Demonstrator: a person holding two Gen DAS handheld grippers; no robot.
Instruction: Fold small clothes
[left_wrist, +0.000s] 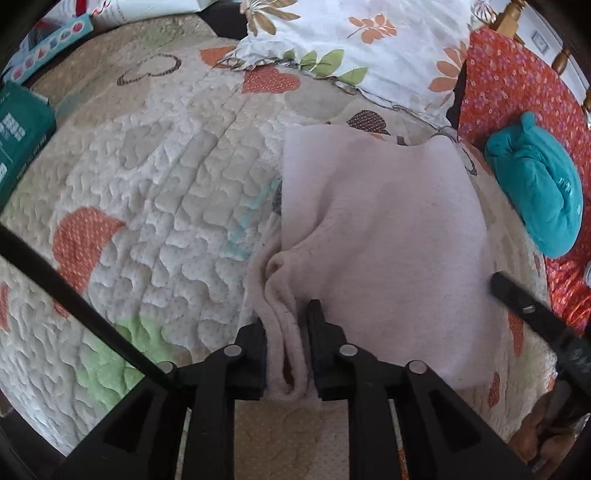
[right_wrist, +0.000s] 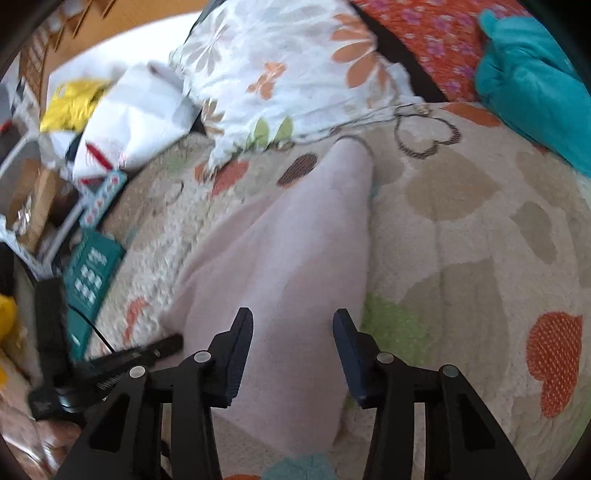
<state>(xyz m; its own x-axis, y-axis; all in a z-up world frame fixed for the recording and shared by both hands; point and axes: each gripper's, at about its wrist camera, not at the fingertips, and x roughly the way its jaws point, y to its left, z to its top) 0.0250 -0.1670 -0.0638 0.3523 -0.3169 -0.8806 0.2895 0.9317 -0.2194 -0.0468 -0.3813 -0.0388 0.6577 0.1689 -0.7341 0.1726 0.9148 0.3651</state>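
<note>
A pale pink garment (left_wrist: 384, 229) lies flat on the quilted bedspread (left_wrist: 155, 177), its near left edge bunched up. My left gripper (left_wrist: 286, 325) is shut on that bunched edge of the pink garment. In the right wrist view the same pink garment (right_wrist: 288, 251) stretches away from me. My right gripper (right_wrist: 293, 323) is open, its fingers spread just above the garment's near end, holding nothing. The right gripper's finger (left_wrist: 517, 295) shows at the garment's right edge in the left wrist view.
A floral pillow (left_wrist: 354, 48) lies beyond the garment. A teal folded cloth (left_wrist: 535, 188) rests on a red floral cushion (left_wrist: 517, 92) at the right. A teal box (right_wrist: 92, 273) and clutter of bags (right_wrist: 133, 110) sit at the bed's left side.
</note>
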